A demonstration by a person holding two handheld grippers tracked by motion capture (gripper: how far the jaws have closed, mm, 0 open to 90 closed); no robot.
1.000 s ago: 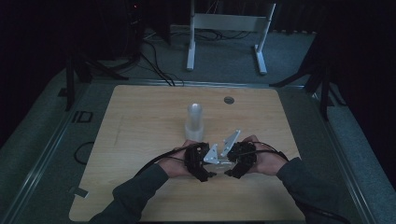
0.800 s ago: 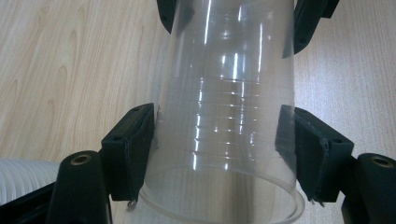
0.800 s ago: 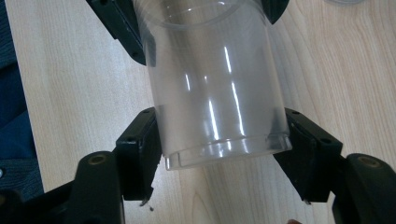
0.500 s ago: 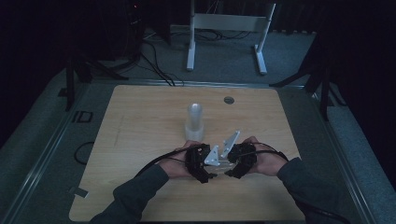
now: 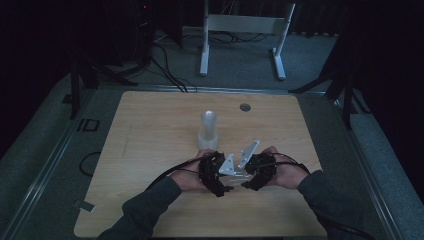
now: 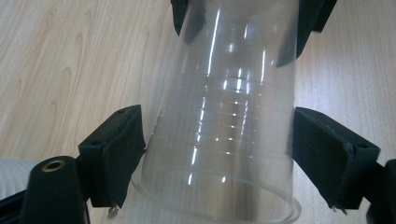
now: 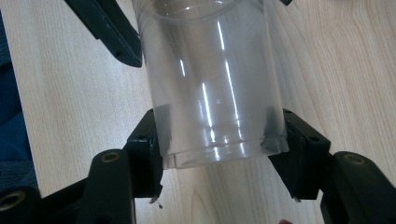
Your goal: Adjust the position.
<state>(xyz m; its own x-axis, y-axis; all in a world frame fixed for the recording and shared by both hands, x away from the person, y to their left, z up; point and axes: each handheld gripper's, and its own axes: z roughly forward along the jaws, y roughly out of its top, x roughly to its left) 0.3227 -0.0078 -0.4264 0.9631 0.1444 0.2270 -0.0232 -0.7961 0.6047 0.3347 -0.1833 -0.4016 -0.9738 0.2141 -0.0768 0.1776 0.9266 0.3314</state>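
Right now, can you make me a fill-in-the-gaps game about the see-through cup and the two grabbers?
1. The plastic cup is ____, so the wood shows through it.
2. The right gripper is clamped on the cup's ____ end.
3. The left gripper has its jaws ____ around the rim end.
4. The table is made of ____.

Missing words: clear; bottom; open; wood

Two claws are at work, the left claw (image 5: 227, 189) and the right claw (image 5: 243, 185), one in each of the person's two hands. Between them lies one clear plastic cup (image 6: 224, 130). One stack of cups (image 5: 208, 131) stands upright farther back on the single wooden surface (image 5: 150, 140), though the dim high view hides how many cups it holds.
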